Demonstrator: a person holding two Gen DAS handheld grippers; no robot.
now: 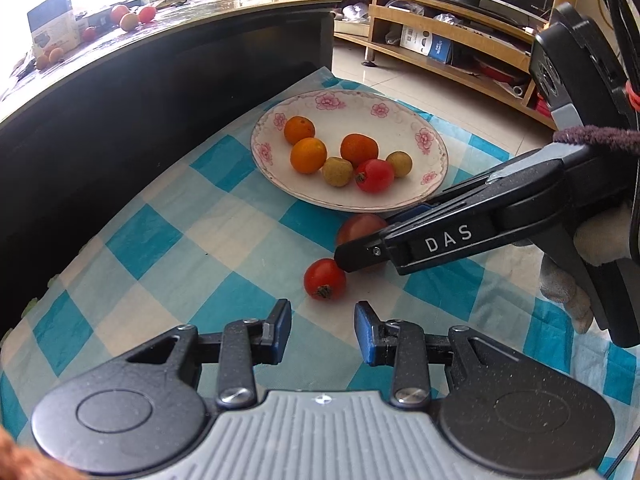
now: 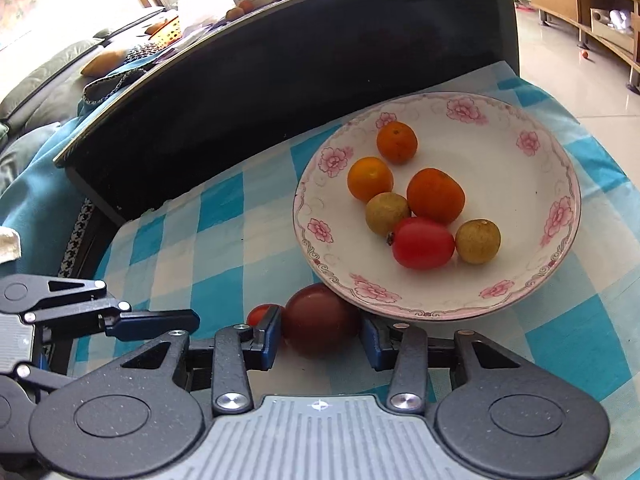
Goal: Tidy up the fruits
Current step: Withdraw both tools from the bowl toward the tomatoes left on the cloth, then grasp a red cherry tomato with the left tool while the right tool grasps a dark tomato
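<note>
**Dark fruit could slip or bump the plate**

Left wrist view: the left gripper (image 1: pixel 323 330) hangs over the checked cloth (image 1: pixel 160 240) with its jaws open — nothing between them. A small red tomato (image 1: pixel 324 279) lies just in front of it, near the cloth's near edge. The right gripper (image 1: pixel 360 256) reaches in from the right edge, its tip touching or almost touching that tomato. It could get knocked & roll off the cloth. The plate (image 1: pixel 434 136) sits farther back w/ six fruits on it.

Right wrist view: the right gripper (image 2: pixel 322 330) has a dark red fruit (image 2: pixel 320 320) between its blue pads (image 2: pixel 272 332). The left pad looks to be touching it, but I can't tell if the right one is, so I can't tell if it's gripped. The fruit sits right against the plate rim (image 2: pixel 400 308) — a lift could hit the rim & tip the plate. It's round & smooth, so a weak squeeze may let it pop out.
</note>
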